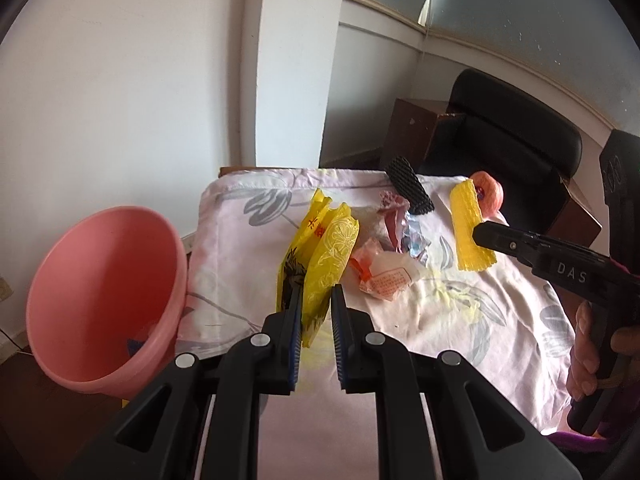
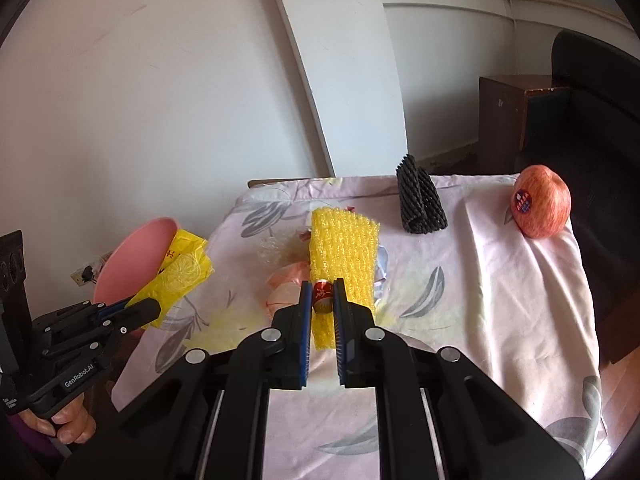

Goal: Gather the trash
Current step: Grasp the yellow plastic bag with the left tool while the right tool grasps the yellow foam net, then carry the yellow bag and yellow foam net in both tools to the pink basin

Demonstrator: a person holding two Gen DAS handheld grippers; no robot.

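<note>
**Both claws holding trash over the cloth-covered surface**

Left claw was closed down on a yellow wrapper w/ lemon print, pinched at its lower end, rest sticking up and fwd. From the right wrist view the same wrapper hung right in front of the pink bin, just off the left edge of the surface. In the left wrist view the pink bin sat tilted, mouth facing the camera, beside the cloth.

Right claw was nearly closed too, gripping a yellow foam net along w/ a small red wrapper between its fingers; net stood up past the tips. Left view showed the net held above the cloth by the right claw.

Still lying on the cloth, mid-surface: a crumpled orange-and-white wrapper and a pink/silver wrapper just behind it. Black foam net lay near the far edge. Apple w/ a sticker sat at the far right corner, well apart from the rest.
</note>
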